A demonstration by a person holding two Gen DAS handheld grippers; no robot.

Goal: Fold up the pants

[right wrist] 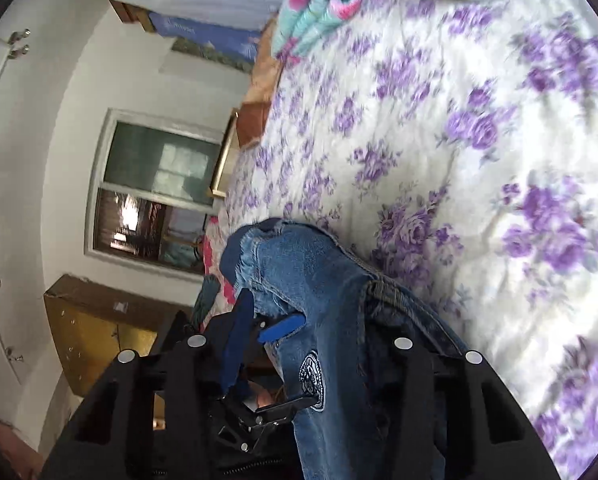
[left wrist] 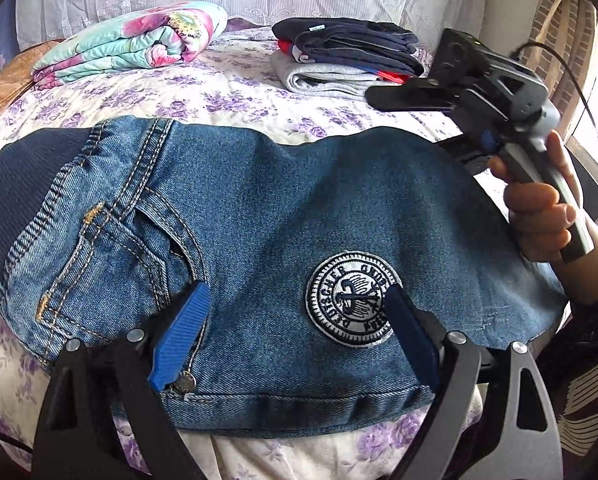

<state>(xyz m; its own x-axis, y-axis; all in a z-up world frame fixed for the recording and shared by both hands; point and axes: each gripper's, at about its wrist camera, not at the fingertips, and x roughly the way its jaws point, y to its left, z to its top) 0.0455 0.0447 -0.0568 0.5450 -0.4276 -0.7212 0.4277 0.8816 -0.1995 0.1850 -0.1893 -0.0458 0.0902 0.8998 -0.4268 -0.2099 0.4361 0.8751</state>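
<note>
Blue denim pants (left wrist: 267,216) lie folded on the floral bedspread, with a round embroidered patch (left wrist: 353,300) near the front hem. My left gripper (left wrist: 295,320) is open, its blue fingers (left wrist: 181,330) resting spread on the denim on either side of the patch. My right gripper (left wrist: 451,92) shows at the right, held in a hand beyond the pants' right end; its fingers are hidden there. In the right wrist view, rolled sideways, the pants (right wrist: 331,292) lie across the gripper's front, and the other gripper's blue finger (right wrist: 239,328) shows.
A folded floral quilt (left wrist: 139,48) lies at the back left. A stack of folded clothes (left wrist: 347,60) lies at the back right. The bedspread (left wrist: 227,96) lies between them and the pants. A window (right wrist: 155,188) and a cardboard box (right wrist: 99,328) are off the bed.
</note>
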